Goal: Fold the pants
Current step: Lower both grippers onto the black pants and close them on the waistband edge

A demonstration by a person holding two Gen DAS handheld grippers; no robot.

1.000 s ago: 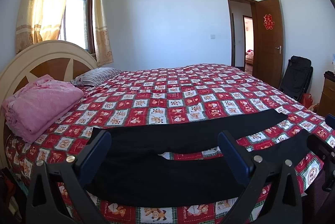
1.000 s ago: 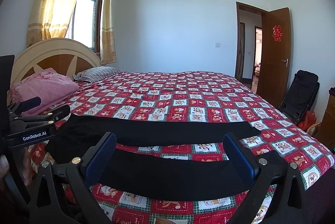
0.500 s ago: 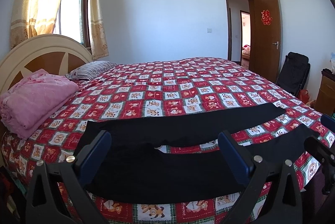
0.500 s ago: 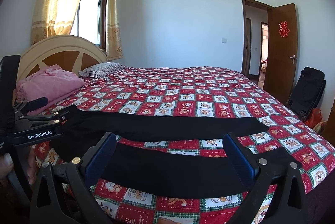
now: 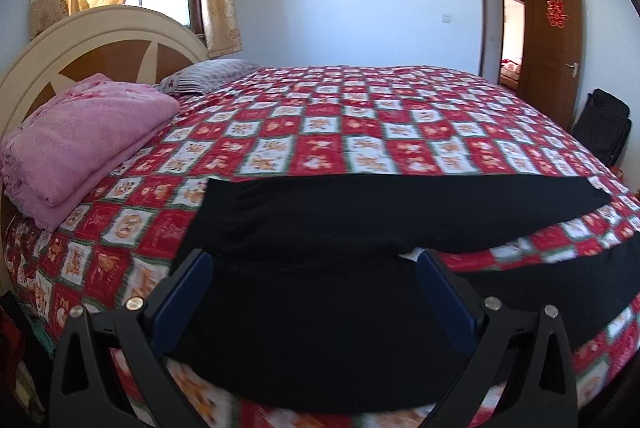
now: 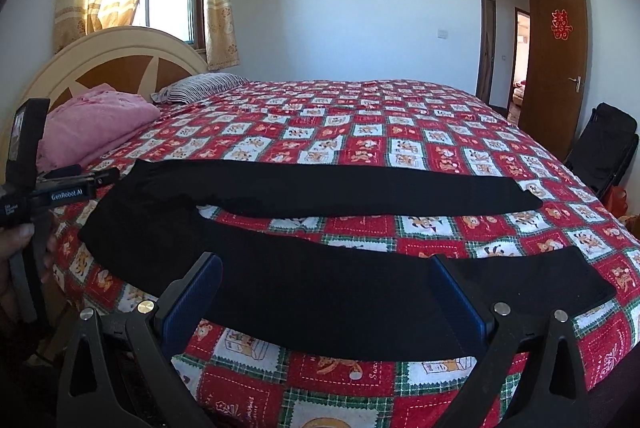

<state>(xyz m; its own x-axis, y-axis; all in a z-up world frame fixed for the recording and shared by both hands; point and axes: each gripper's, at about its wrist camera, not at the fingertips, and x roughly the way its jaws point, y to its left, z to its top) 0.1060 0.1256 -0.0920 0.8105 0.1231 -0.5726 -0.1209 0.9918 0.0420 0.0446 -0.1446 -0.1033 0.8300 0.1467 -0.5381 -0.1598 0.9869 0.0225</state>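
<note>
Across the lower half of both frames: black pants [image 6: 320, 292] lie flat on the bed [image 6: 400, 148], waist toward the left of the frame, legs running to the right.
Pant legs: spread apart in a narrow V; the far leg [image 6: 360, 188] lies straight, the near leg [image 6: 360, 304] runs along the bed's front edge, with patterned quilt showing between them.
Quilt: red and white checks with small bear pictures, covering the whole bed.
Left gripper [image 5: 316, 300]: low centre of its own view, fingers released and spread wide, hovering over the waist end of the pants; nothing between the blue pads.
Right gripper [image 6: 324, 300]: low centre of its own view, fingers likewise released and wide apart, above the near leg; whether they touch the cloth cannot be told.
Left edge of the right wrist view: the other black gripper body with white lettering, held in a hand [image 6: 16, 248], just beside the waistband.
Upper left of the frame: folded pink blanket [image 5: 80, 144] and striped pillow [image 5: 208, 76] against the headboard [image 5: 100, 44].
Right side of the frame: open wooden door [image 6: 556, 64], black bag [image 6: 604, 148] below it.
</note>
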